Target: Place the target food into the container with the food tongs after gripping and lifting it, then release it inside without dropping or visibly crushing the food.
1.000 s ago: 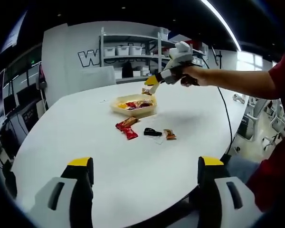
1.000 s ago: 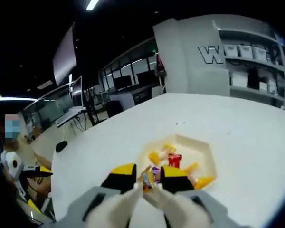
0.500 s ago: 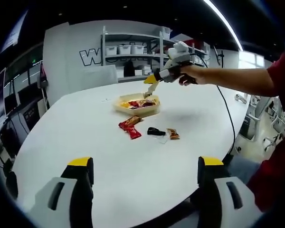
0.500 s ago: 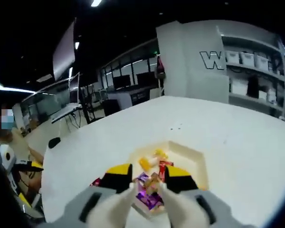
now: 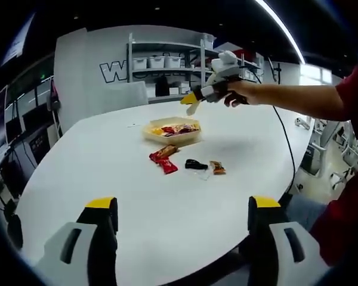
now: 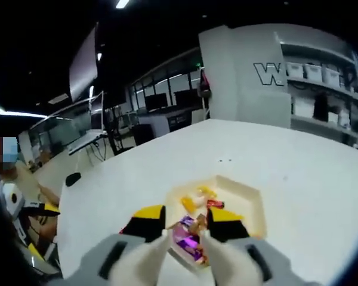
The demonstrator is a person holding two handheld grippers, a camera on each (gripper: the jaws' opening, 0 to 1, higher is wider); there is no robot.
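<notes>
Left gripper view: the white table spreads before you, with the cream container toward its far edge, holding mixed wrapped snacks. On the bare tabletop just on your side of the container lie a red packet pair, a small black item and a brown-orange packet. Your left gripper hangs over the near edge with its jaws spread wide and nothing between them. Your right gripper shows here from the side, held in your hand above the container's far-right corner; its tips sit apart with no food between them.

Right gripper view: you look down into the container, where the yellow, red and purple packets are separable. The right gripper has its white tong tips parted over the near rim, and a brown snack lies in the container between them.

Against the frame half a second earlier, the snack that was pinched at the tips now rests inside, and the right gripper stands higher above the container.
</notes>
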